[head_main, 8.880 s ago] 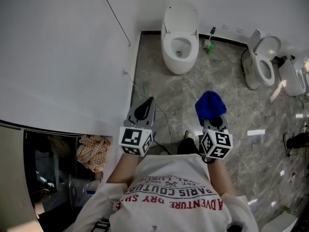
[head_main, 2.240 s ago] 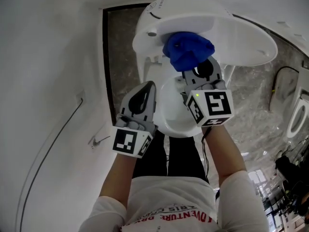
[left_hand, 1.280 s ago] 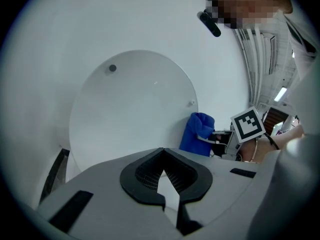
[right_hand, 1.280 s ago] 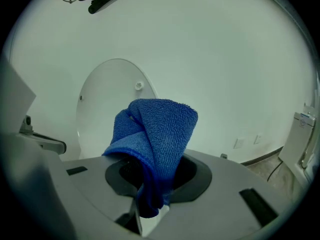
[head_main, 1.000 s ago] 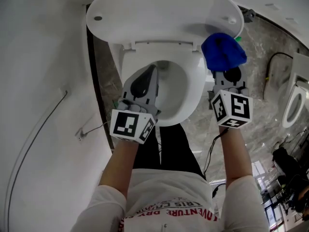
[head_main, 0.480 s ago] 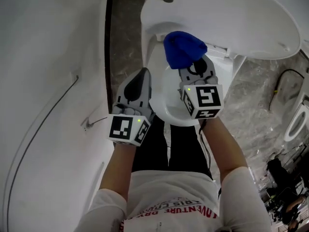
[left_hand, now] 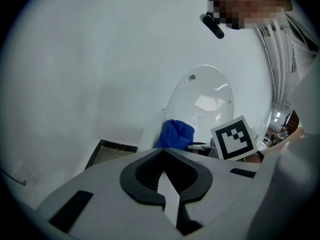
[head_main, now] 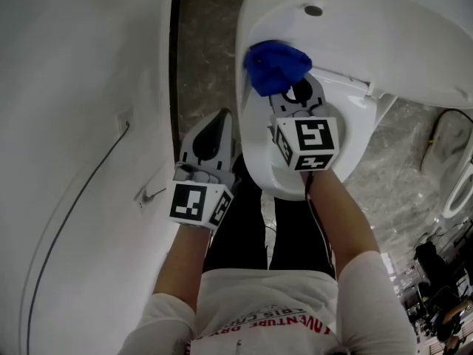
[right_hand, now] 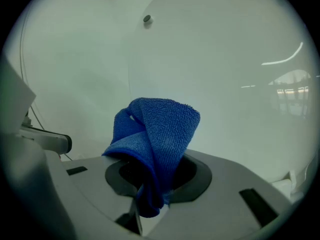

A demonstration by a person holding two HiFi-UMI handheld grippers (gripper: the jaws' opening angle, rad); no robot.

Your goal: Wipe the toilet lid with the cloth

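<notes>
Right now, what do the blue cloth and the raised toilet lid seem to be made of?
The cloth looks like microfibre or terry fabric, matte blue: a fine looped pile shows and it folds softly. The toilet lid is probably hard plastic with a glossy white finish: it is smooth and carries sharp light reflections, though the look alone cannot rule out ceramic.

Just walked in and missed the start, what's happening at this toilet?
A person holds a claw in each hand over a white toilet with its lid raised. The right claw is shut on a blue cloth, held up at the lid's inner face; contact can't be confirmed. The left claw is shut and empty, off to the toilet's left side.
</notes>
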